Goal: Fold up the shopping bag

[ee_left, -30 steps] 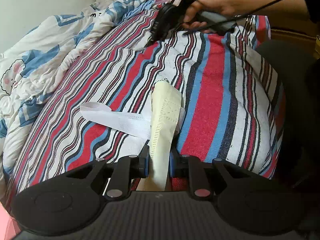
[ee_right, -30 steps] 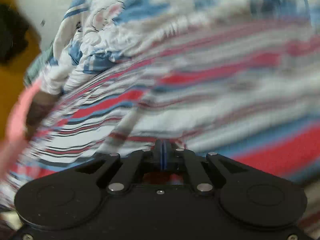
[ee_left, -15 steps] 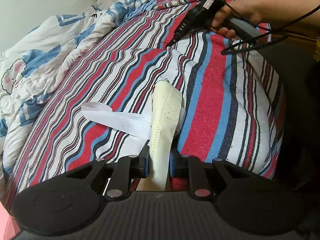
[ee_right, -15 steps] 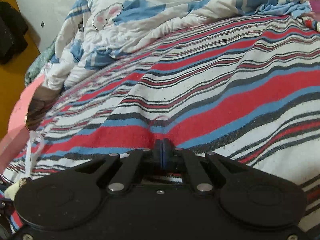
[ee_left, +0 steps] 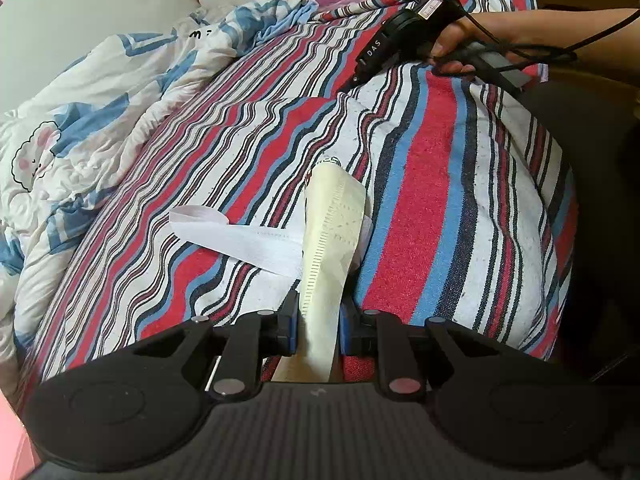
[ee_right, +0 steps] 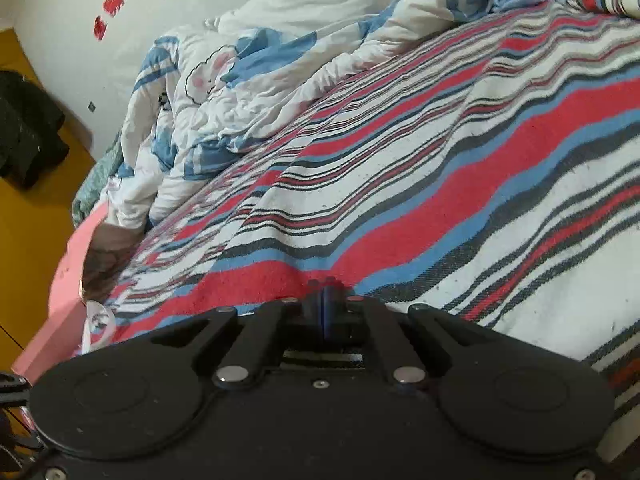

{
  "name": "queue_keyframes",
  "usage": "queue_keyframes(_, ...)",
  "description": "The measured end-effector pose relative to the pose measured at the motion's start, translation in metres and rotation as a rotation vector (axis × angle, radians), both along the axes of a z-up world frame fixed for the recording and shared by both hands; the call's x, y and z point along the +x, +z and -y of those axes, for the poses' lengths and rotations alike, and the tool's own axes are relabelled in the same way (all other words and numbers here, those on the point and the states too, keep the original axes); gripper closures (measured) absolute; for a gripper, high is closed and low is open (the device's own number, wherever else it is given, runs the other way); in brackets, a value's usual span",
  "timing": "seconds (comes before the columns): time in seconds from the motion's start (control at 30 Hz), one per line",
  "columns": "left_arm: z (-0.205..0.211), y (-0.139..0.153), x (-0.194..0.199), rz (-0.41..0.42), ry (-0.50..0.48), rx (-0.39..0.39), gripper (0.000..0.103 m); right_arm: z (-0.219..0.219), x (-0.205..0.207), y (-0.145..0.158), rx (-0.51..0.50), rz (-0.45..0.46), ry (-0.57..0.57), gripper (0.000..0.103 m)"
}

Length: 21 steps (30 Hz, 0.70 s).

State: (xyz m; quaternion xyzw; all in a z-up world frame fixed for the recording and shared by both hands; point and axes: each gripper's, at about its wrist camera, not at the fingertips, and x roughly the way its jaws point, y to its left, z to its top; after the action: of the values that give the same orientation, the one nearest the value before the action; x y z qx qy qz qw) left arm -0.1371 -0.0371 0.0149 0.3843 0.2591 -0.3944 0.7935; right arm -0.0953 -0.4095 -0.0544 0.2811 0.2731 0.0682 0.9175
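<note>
Both grippers are matte black, each with two round discs at the base, linked arms with silver rivets, and blue pads on the fingers (ee_left: 292, 326). The right gripper (ee_left: 356, 76) has white "DAS" lettering, a green light, and black cables (ee_left: 532, 46) trailing past the bare hand (ee_left: 452, 46).

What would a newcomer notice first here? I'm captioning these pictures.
The bold red, blue and white striped blanket fills both views. At the bottom of the left view, the left gripper pinches a folded cream shopping bag, white handle trailing left. The shut right gripper hovers top right.
</note>
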Motion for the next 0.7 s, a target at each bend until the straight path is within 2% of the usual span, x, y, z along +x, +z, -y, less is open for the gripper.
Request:
queue_keyframes(0.13, 0.000, -0.001, -0.001, 0.012, -0.002, 0.001, 0.085, 0.009, -0.007, -0.004, 0.080, 0.037, -0.008, 0.103)
queue_keyframes(0.3, 0.001, -0.001, -0.002, 0.018, -0.003, 0.001, 0.085, 0.013, -0.011, -0.006, 0.123, 0.083, 0.007, 0.103)
queue_keyframes(0.7, 0.001, -0.002, -0.003, 0.031, 0.001, 0.002, 0.085, 0.012, -0.025, 0.002, 0.128, 0.205, 0.000, 0.103)
